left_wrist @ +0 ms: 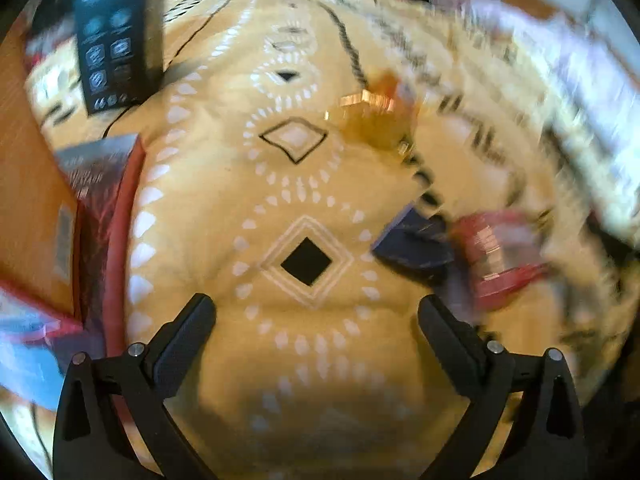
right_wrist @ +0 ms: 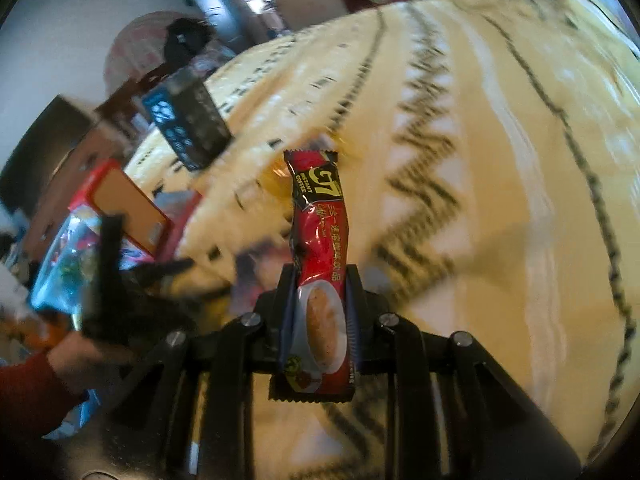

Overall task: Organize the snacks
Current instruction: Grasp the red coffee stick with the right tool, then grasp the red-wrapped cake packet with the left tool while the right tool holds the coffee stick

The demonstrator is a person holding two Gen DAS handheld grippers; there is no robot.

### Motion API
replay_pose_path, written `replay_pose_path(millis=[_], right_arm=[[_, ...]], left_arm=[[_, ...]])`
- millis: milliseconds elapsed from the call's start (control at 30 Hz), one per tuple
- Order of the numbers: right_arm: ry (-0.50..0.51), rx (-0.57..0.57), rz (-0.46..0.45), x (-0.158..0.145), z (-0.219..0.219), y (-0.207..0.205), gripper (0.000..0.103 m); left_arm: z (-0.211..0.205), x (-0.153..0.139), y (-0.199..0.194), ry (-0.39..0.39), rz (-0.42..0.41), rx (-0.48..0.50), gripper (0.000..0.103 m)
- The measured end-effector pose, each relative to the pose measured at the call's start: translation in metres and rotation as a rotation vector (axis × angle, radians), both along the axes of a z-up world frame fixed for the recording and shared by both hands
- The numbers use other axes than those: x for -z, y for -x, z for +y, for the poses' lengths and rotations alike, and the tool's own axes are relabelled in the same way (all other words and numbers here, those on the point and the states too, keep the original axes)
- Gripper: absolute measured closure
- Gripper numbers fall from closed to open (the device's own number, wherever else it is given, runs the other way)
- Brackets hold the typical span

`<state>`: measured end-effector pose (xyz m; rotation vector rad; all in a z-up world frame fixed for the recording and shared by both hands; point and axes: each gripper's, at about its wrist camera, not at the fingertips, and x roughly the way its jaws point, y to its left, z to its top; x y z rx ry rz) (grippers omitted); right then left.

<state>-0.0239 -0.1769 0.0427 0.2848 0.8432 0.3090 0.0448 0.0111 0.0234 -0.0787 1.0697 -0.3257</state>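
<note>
The coffee sachet [right_wrist: 320,240] was clamped near its lower end by the right gripper [right_wrist: 320,300], held above the cloth [right_wrist: 500,200]. The left gripper [left_wrist: 316,320] was held apart, empty. Gripped so low, the limp sachet could be bent or slipped loose if swung.

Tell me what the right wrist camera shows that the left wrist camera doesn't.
Only the right wrist view shows the right claw shut on a red G7 instant coffee sachet with readable print, plus a red sleeve at lower left.

Only the left wrist view shows the left claw, open and holding nothing, and a golden wrapped snack lying on the cloth.

Both show the yellow patterned cloth and the upright dark box.
</note>
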Motion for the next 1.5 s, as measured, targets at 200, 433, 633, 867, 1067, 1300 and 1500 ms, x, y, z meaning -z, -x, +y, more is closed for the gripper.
replay_pose_path(millis=[200,433,633,867,1067,1300,1500], right_arm=[[-0.045,0.035,-0.005,0.003,-0.03,0.031,0.079],[-0.091,0.079,-0.035,0.001,-0.046,0.042,0.078],[-0.111,0.111,-0.063,0.0,-0.058,0.054,0.078],[-0.03,0.082,-0.059,0.001,-0.061,0.052,0.078],[0.02,0.042,0.072,0.022,-0.052,0.043,0.077],[0.025,0.057,0.131,0.045,-0.05,0.039,0.064],[0.005,0.072,0.132,0.046,-0.053,0.039,0.065]], left_arm=[[-0.032,-0.046,0.02,0.062,-0.07,0.139,0.001],[-0.104,-0.009,0.005,-0.262,0.05,0.375,0.007],[-0.162,-0.023,0.008,-0.133,0.02,0.573,0.029],[-0.123,-0.072,-0.01,-0.016,-0.146,0.46,0.025],[-0.125,-0.067,-0.016,-0.059,-0.09,0.458,0.014],[-0.147,-0.04,-0.015,0.032,0.02,0.385,0.014],[-0.169,-0.011,-0.031,-0.029,0.092,0.319,0.014]])
